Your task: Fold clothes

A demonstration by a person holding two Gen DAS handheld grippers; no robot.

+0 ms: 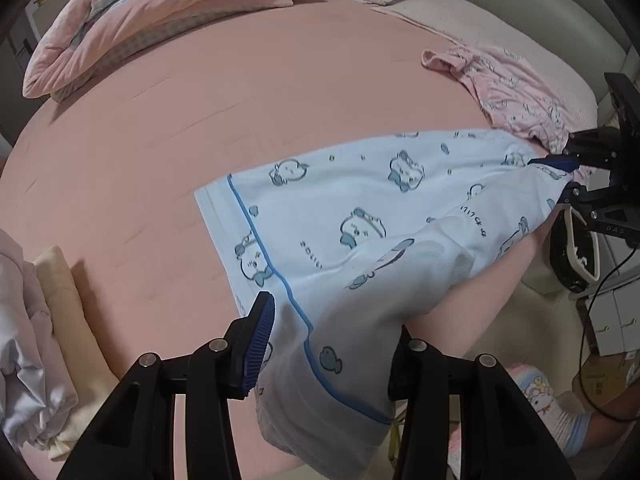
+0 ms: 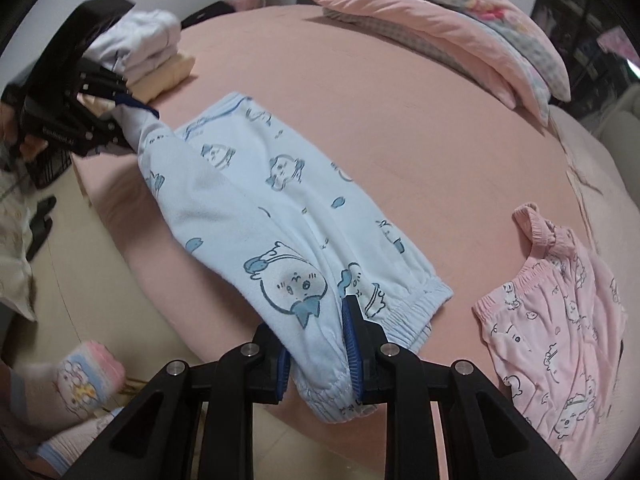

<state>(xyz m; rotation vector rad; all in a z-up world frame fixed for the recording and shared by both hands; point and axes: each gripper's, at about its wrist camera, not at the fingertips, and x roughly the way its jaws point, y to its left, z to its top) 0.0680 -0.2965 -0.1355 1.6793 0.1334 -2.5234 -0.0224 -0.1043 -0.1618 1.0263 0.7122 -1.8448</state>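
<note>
Light blue cartoon-print pyjama trousers (image 1: pixel 360 216) lie stretched across the pink bed (image 1: pixel 180 120). Their far half rests flat and the near half is lifted off the bed's edge. My left gripper (image 1: pixel 328 360) is shut on a bunched end with blue piping; its right finger is hidden behind the cloth. My right gripper (image 2: pixel 320 360) is shut on an elastic cuff of the same trousers (image 2: pixel 280 208). Each gripper shows in the other's view, the right gripper (image 1: pixel 560 176) and the left gripper (image 2: pixel 120 116), each pinching its end of the cloth.
A pink printed garment (image 2: pixel 560 340) lies loose on the bed to the right. A stack of folded clothes (image 2: pixel 152 52) sits near the left gripper. A folded pink quilt (image 2: pixel 440 32) lies at the far side. A person's socked foot (image 2: pixel 88 380) stands on the floor below.
</note>
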